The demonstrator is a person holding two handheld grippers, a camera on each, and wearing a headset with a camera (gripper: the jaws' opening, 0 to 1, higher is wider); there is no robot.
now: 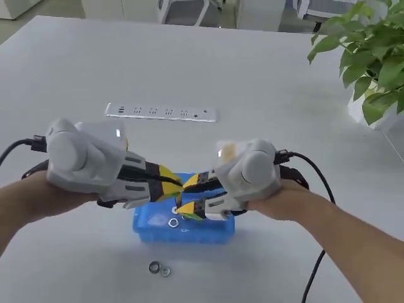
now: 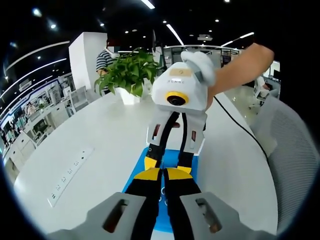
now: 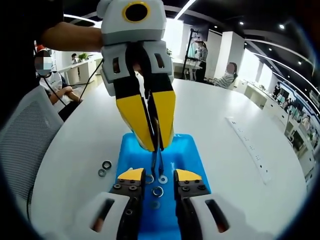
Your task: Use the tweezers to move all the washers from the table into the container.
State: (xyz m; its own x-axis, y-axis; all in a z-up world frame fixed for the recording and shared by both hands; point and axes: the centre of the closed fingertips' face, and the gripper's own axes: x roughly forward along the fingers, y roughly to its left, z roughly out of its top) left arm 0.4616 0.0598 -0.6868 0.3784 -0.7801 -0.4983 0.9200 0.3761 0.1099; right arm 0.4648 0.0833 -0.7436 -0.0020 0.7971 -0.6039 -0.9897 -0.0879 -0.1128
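Observation:
A blue container lies on the white table in front of me, with several washers inside it. Two more washers rest on the table just beside it, also visible in the right gripper view. My left gripper hovers over the container, shut on thin black tweezers whose tips point down among the washers inside. My right gripper faces it nose to nose, open, its yellow fingertips either side of the tweezer tips. In the left gripper view my own jaws stand nearly closed.
A white power strip lies further back on the table. A potted plant stands at the far right edge. Cables trail from both grippers. A mesh chair stands off the table's side, and people sit in the background.

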